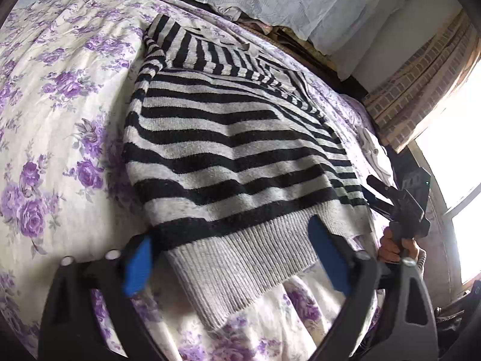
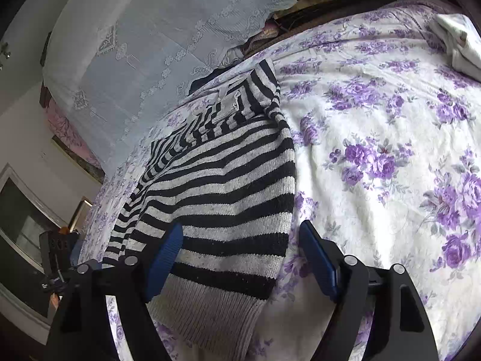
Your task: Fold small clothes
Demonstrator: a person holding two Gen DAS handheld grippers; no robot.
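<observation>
Both grippers hover low over the near end of the bed. The left gripper (image 1: pixel 234 258) has its blue fingers (image 1: pixel 136 266) spread wide, straddling the grey ribbed hem of the striped sweater (image 1: pixel 228 138) and pinching nothing. The right gripper (image 2: pixel 243 258) is spread just as wide above the hem's other corner, gripping nothing, one pad over the knit and one over the bedspread. The black-and-grey sweater lies flat, sleeves folded across, on the purple-flowered bedspread (image 1: pixel 60 96). A pale lace cover (image 2: pixel 156 30) drapes behind the bed; a bright window (image 1: pixel 460 138) glares to one side.
</observation>
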